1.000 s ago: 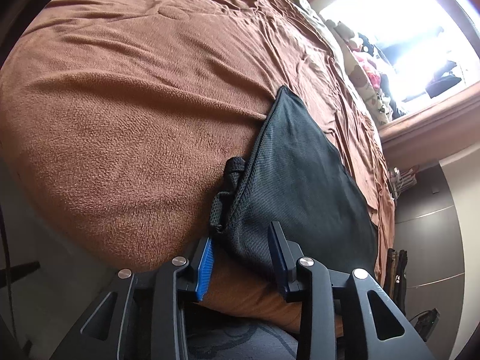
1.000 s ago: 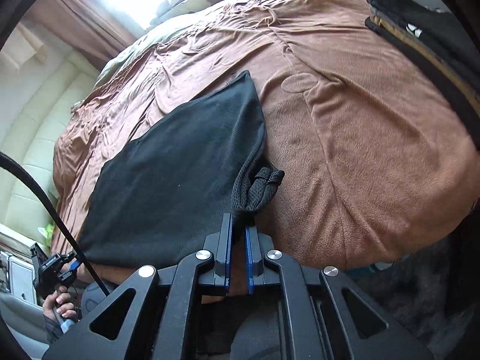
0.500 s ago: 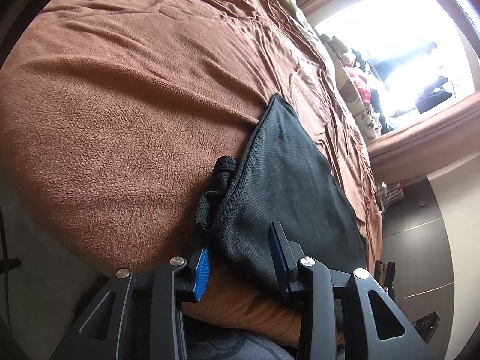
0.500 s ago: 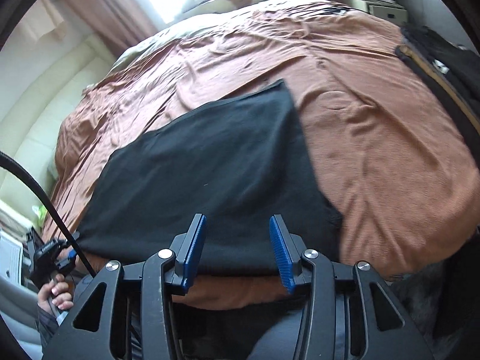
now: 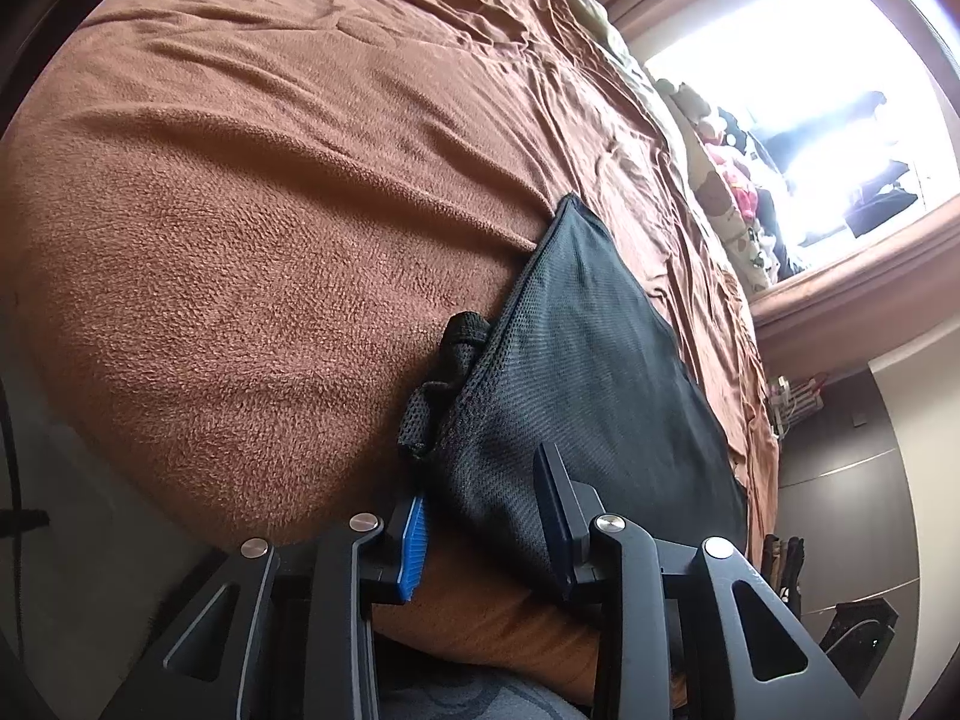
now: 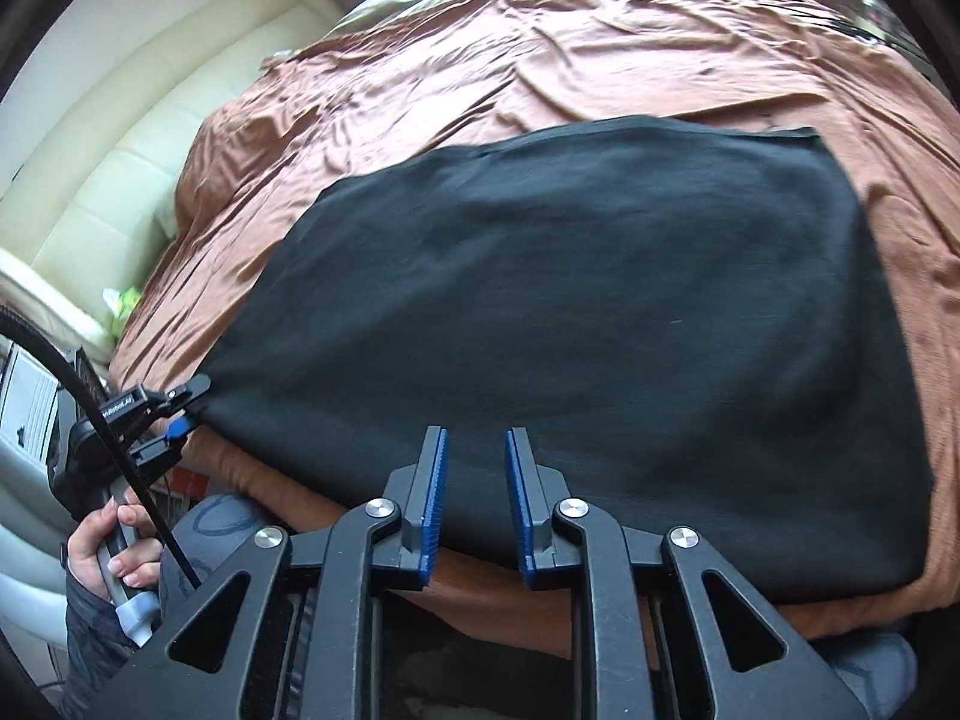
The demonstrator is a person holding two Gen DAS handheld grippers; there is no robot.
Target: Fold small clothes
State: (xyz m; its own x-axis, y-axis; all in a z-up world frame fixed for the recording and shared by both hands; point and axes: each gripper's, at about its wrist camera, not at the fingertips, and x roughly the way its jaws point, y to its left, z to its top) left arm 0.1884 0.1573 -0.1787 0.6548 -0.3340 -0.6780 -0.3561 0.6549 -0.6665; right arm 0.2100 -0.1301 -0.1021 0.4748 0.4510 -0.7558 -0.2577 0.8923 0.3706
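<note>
A black mesh garment [image 5: 588,372] lies flat on the brown blanket [image 5: 240,240], with a bunched strap [image 5: 444,372] at its near corner. My left gripper [image 5: 480,474] straddles that near corner and its jaws are closing, though the pads stand apart from the cloth. In the right wrist view the garment [image 6: 570,300] spreads wide, and the left gripper [image 6: 186,408] sits at its left corner. My right gripper [image 6: 474,438] hovers over the middle of the near hem. Its jaws are closing, and a narrow gap shows black cloth beneath.
The blanket [image 6: 540,60] is wrinkled beyond the garment. A cream padded headboard [image 6: 120,150] stands at the left, and a hand [image 6: 102,546] holds the left tool under a black cable [image 6: 120,450]. Stuffed toys [image 5: 732,180] line the bright window. A dark cabinet [image 5: 840,480] stands beside the bed.
The right gripper let go of the bunched strap, opened wide, swung over the garment to its near hem and has narrowed again. The left gripper stayed at its corner.
</note>
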